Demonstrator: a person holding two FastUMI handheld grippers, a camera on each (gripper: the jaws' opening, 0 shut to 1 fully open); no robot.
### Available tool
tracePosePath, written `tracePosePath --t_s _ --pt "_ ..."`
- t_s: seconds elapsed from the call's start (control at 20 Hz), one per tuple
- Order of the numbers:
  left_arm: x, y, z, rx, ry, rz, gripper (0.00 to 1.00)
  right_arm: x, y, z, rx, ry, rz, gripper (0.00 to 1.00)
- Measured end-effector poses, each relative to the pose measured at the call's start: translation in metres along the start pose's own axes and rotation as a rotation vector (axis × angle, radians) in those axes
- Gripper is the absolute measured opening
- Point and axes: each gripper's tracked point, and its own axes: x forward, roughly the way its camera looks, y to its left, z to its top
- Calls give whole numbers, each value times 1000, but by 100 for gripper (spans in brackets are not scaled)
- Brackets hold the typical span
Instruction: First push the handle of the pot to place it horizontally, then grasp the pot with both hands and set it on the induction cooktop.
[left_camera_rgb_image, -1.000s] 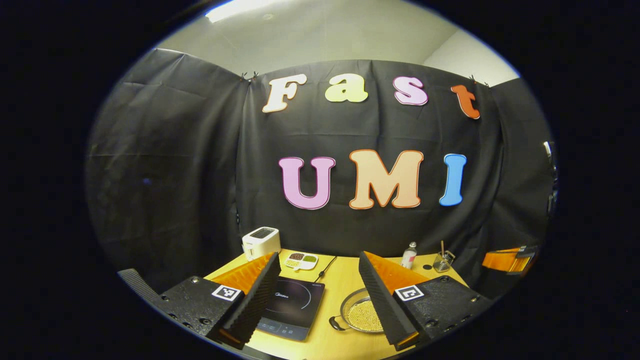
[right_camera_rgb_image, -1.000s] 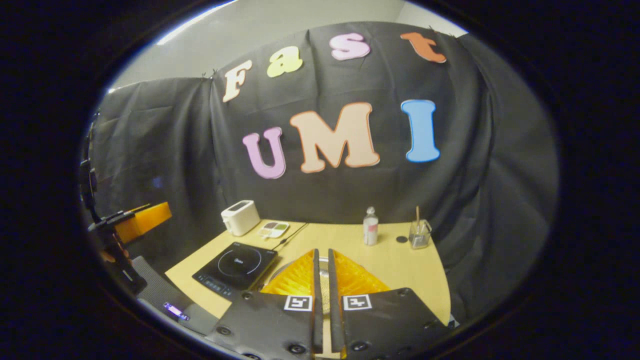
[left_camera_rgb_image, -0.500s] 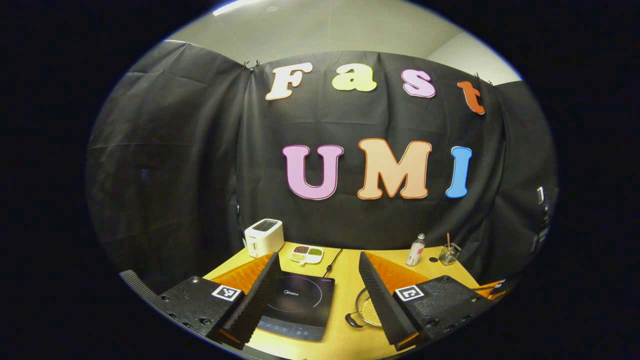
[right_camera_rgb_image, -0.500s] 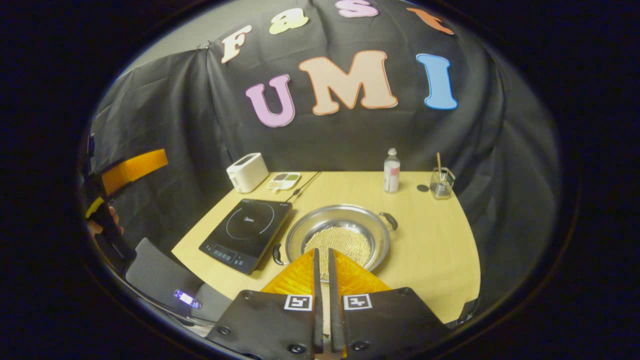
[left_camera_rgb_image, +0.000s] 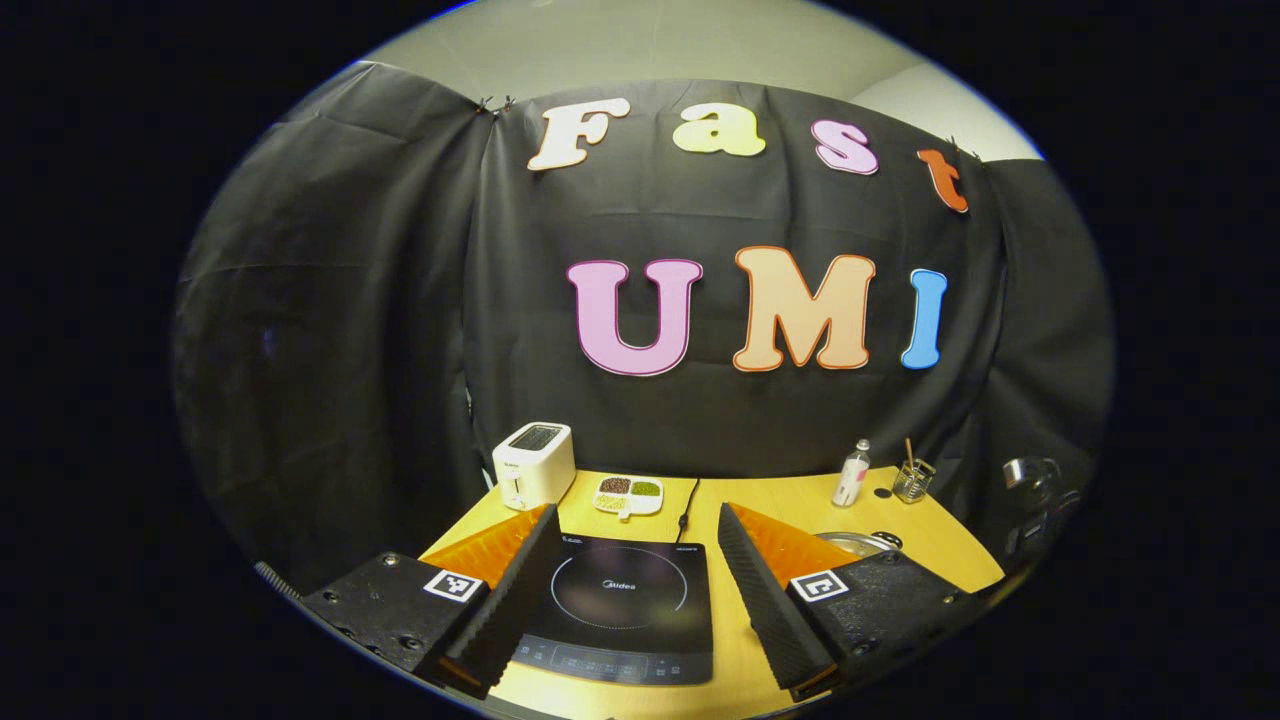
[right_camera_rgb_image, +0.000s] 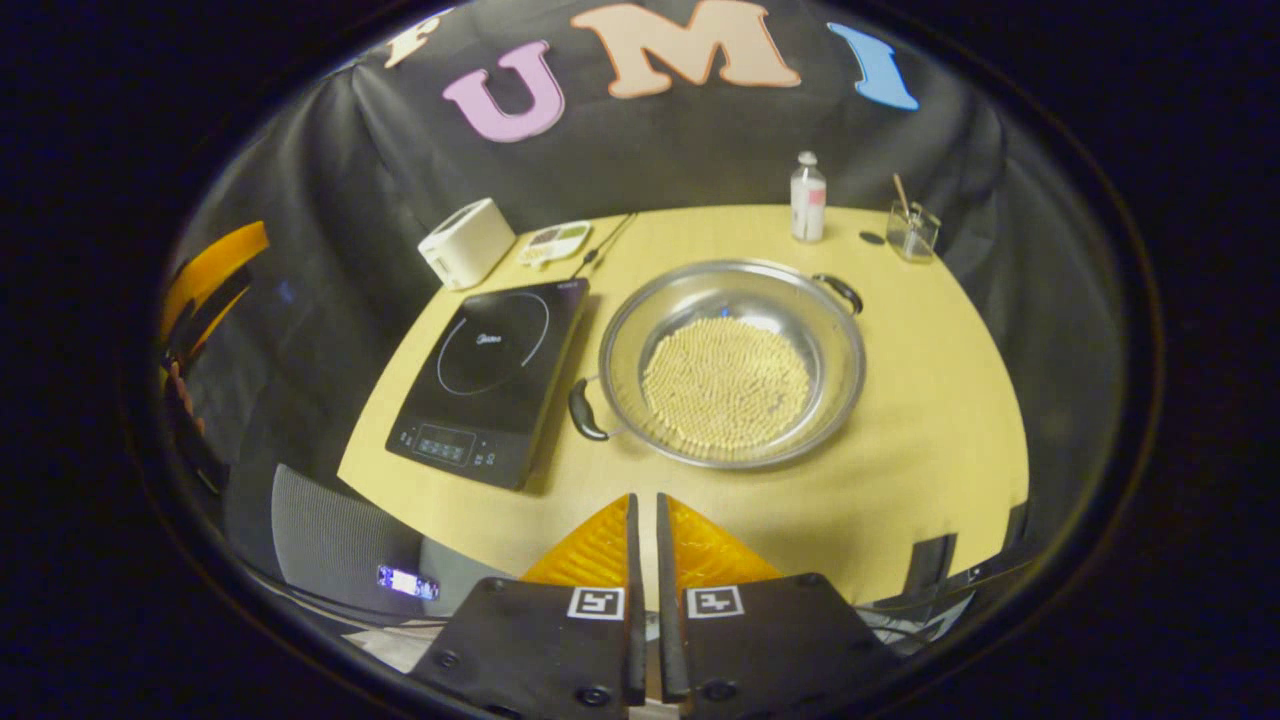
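Steel pot (right_camera_rgb_image: 732, 364): sits on the wooden surface (right_camera_rgb_image: 940, 400) just right of the induction cooktop (right_camera_rgb_image: 492, 378), apart from it; pale beads cover its bottom.
Pot handles: one dark handle (right_camera_rgb_image: 586, 411) points toward the cooktop's near corner, the other (right_camera_rgb_image: 838, 290) toward the far right, so the pair lies on a diagonal.
Open room: bare surface lies in front of and to the right of the pot, up to the rounded edge.
Far edge: a toaster (right_camera_rgb_image: 466, 241), a divided dish (right_camera_rgb_image: 555, 241), a bottle (right_camera_rgb_image: 807, 198) and a glass with a stick (right_camera_rgb_image: 912, 229) stand well apart from the pot.
Right gripper (right_camera_rgb_image: 646, 520): above the near edge, jaws pressed nearly together, holding nothing.
Left gripper (left_camera_rgb_image: 632, 545): jaws spread wide, empty, framing the cooktop (left_camera_rgb_image: 620, 607).
Cut off: in the left gripper view its right finger hides most of the pot (left_camera_rgb_image: 850, 543); only a sliver of rim shows.
Hard to make out: in the right gripper view an orange-edged object at the far left may be the other gripper; I cannot tell.
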Motion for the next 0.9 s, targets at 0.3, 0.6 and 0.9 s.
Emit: tracePosePath --t_s 0.3,0.6,0.9 --pt "23 27 -19 -1 16 -39 96 51 9 -24 59 87 -88 8" --pt "41 35 -34 -8 32 -92 94 90 6 -18 109 150 -160 9" --pt "51 54 -47 -21 57 -83 96 129 14 -16 168 208 -205 9"
